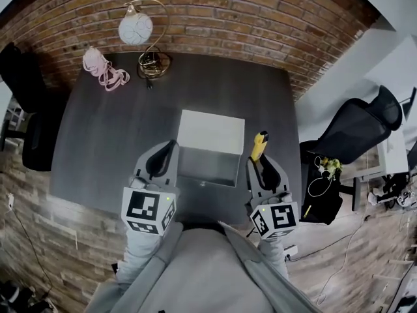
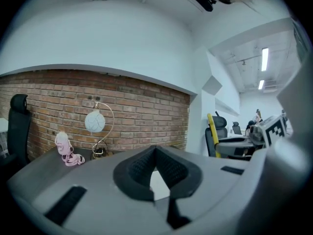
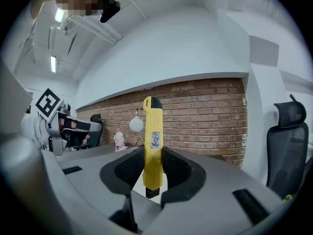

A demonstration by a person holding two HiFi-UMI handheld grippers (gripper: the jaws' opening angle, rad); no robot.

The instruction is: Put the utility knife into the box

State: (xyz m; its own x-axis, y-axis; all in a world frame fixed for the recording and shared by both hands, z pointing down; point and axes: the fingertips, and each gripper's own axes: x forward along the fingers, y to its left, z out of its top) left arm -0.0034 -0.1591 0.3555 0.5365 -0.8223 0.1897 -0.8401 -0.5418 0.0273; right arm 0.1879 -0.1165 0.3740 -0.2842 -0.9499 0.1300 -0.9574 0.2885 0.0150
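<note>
Two grippers are hovering over the table's (image 1: 117, 122) near edge. Your right gripper (image 1: 260, 168) is squeezing the knife (image 1: 259, 145) upright, just right of the box (image 1: 195, 165), ready for dropping in. Your left gripper (image 1: 171, 147) is resting closed, empty.

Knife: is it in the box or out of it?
Out. The right tool grips the knife upright between its pads, to the right of the box, not inside it.

Soft even light, ceiling tubes (image 2: 264, 58) bright, fisheye edges dark, bent
</note>
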